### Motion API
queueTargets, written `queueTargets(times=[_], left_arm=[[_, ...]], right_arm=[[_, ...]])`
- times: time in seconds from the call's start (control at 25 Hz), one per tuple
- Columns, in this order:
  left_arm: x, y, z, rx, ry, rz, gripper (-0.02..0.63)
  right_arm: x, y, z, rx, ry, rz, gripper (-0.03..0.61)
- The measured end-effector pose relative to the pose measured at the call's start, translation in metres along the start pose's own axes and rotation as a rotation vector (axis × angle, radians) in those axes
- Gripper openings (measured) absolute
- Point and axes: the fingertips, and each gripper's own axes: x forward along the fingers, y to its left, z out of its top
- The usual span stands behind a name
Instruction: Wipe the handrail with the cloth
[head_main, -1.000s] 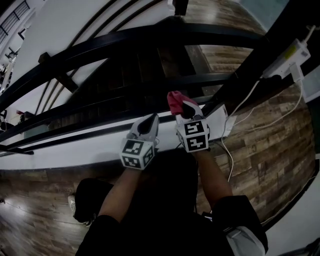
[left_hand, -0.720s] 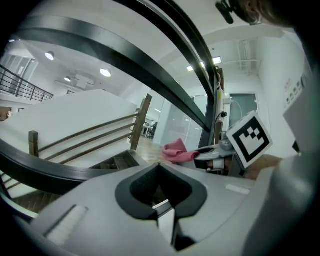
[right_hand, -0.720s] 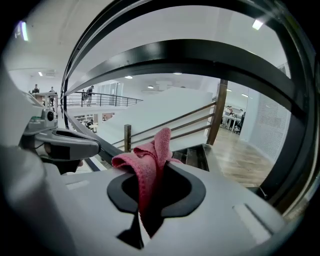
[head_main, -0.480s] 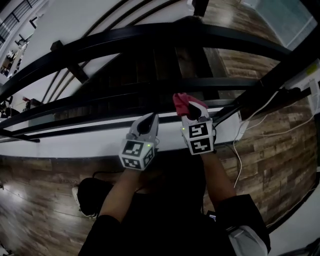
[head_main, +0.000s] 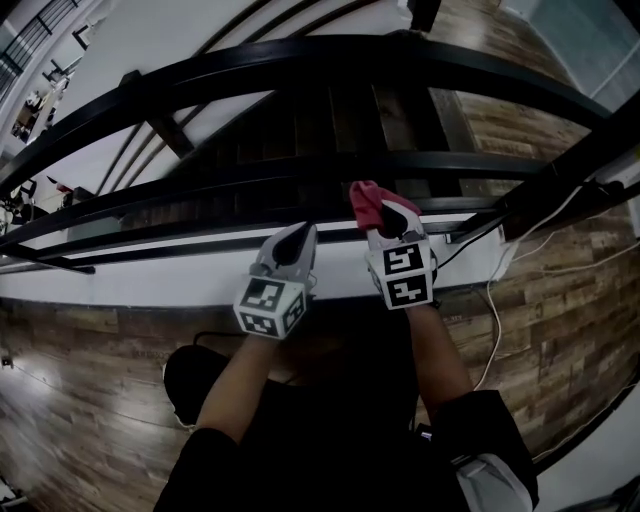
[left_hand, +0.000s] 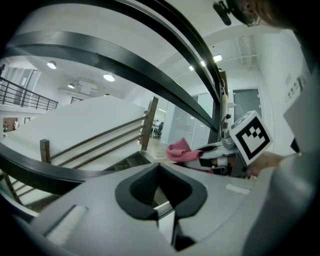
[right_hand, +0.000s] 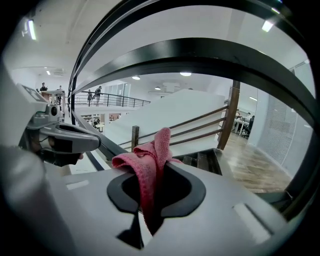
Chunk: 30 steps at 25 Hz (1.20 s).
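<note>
The right gripper (head_main: 388, 214) is clamping the pink cloth (head_main: 364, 202) between its jaws, with the handrail (head_main: 300, 62) ahead. The left gripper (head_main: 296, 240) is holding its jaws together.

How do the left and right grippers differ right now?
Load: the right gripper has its jaws shut on the pink cloth; the left gripper has its jaws together on nothing.
Pose: in the head view the right gripper reaches slightly farther toward the black handrail than the left gripper, with the cloth sticking out ahead of it.
Shared: both point toward the handrail.
</note>
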Motion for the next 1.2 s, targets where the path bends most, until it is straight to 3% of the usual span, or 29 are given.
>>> queueTargets(times=[0.24,0.56,0.72,0.88,1.2], left_arm=[[-0.014,0.018,0.0,-0.016,-0.017,0.002,0.0],[-0.032,0.042,0.001,-0.029,-0.03,-0.009,0.0],[-0.036,0.048,0.001,-0.039,-0.037,-0.022,0.0],[-0.04,0.055,0.001,-0.022,-0.039,-0.04,0.0],[-0.059,0.079,-0.007,0.009,0.002,-0.102,0.0]], right_arm=[[0.011,0.028,0.008,0.011,-0.006,0.03,0.051],[0.016,0.039,0.014,-0.001,0.018,-0.038,0.051],[0.022,0.051,0.019,-0.023,0.031,-0.017,0.051],[0.027,0.06,0.023,-0.1,0.055,-0.045,0.051],[0.034,0.088,0.037,-0.061,0.067,-0.076,0.051]])
